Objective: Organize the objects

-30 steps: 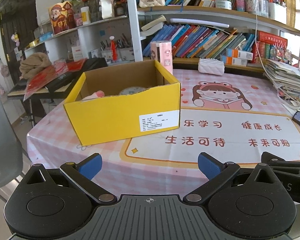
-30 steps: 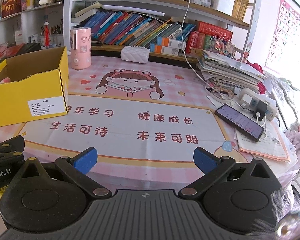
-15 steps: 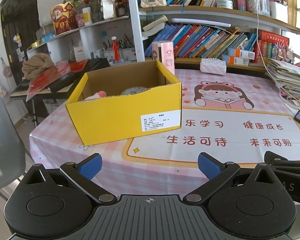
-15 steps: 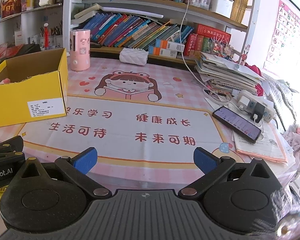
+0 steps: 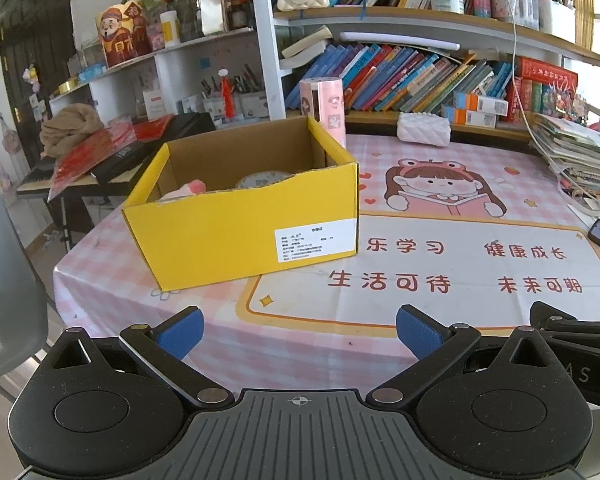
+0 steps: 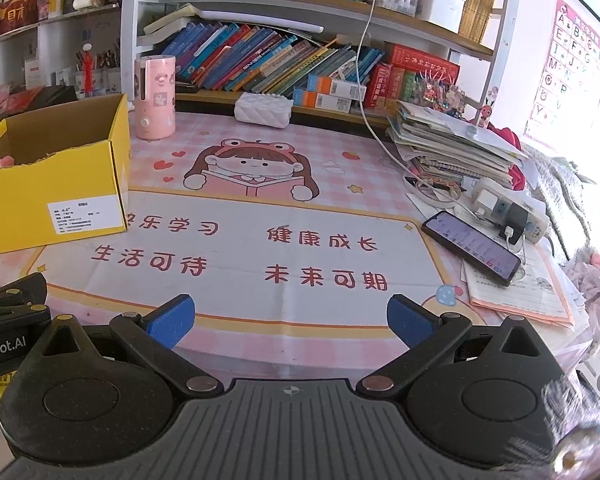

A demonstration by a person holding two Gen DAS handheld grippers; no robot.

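Note:
A yellow cardboard box [image 5: 240, 232] stands open on the pink table mat, with a pink item [image 5: 190, 190] and a round patterned item [image 5: 264, 180] partly visible inside. My left gripper [image 5: 298, 332] hovers open near the table's front edge, in front of the box, holding nothing. My right gripper [image 6: 288, 320] is open and empty too, over the front edge at the mat's middle. The box [image 6: 56, 188] lies to its left. A pink cylinder [image 6: 155, 98] and a white quilted pouch [image 6: 264, 110] stand at the back of the table.
A bookshelf [image 6: 300, 64] runs behind the table. A stack of papers [image 6: 452, 148], a power strip [image 6: 508, 212] and a phone [image 6: 472, 246] crowd the right side. A grey chair [image 5: 4, 280] stands left of the table. The other gripper [image 5: 572, 332] shows at the right edge.
Both grippers have drawn back and risen slightly, so the box and mat look a little farther off. The fingers stayed open.

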